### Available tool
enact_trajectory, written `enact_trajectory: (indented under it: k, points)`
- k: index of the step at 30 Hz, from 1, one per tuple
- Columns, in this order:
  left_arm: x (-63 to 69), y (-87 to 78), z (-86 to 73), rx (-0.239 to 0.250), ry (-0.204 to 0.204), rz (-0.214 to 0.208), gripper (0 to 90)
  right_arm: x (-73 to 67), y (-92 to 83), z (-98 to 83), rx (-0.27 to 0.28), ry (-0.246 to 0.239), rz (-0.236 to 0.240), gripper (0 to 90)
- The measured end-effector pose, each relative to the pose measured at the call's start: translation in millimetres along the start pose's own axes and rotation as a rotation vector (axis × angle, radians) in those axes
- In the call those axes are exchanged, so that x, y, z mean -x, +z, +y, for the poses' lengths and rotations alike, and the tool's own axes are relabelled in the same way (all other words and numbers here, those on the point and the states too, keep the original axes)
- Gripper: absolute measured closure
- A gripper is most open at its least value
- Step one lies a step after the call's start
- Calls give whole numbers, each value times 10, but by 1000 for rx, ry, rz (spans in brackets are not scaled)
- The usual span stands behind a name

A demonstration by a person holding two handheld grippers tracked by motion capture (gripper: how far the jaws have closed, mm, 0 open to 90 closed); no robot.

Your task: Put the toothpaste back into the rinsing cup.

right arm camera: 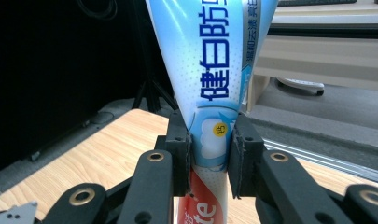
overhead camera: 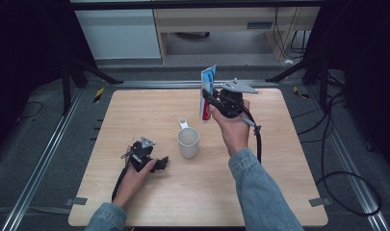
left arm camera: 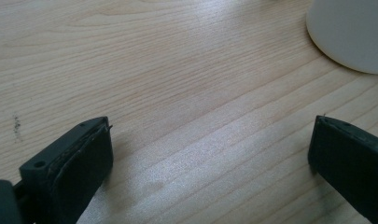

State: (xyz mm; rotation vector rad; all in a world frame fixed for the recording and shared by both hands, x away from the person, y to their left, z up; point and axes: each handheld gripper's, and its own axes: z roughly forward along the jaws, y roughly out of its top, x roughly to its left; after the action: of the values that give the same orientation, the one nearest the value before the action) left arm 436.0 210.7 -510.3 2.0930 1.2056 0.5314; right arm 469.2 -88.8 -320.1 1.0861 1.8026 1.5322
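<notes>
High view shows the right gripper [overhead camera: 208, 98] holding a tube [overhead camera: 207, 91] of toothpaste up in the air, behind the cup [overhead camera: 188, 142] and a bit to its right. Its fingers [right arm camera: 179, 149] are pinched tight on the tube, near where the blue part meets the red part. The tube stands upright with its flat wide end on top; the cap end is probably at the bottom, but that part is hard to see.

The tube looks light, soft and squashy, with smooth shiny plastic skin, so it could slip or bend. A grip near the firmer, narrow end seems best.

The cup is white, round and smooth, with a handle at its back. It stands on the pale wooden bench [overhead camera: 279, 183].

The left gripper [overhead camera: 151, 161] rests on the bench, left of the cup, its fingers [left arm camera: 79, 163] wide apart and holding nothing.
</notes>
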Motion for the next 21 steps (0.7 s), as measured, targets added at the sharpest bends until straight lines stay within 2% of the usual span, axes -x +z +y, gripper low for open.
enact_trajectory:
  k: [5,21]
  points:
    - [0,0,0,0,0,0,0,-67,18,-3,8,-19,-1,732]
    - [17,5,1,6,-7,0,0,-257,83,-41,20,-11,37,732]
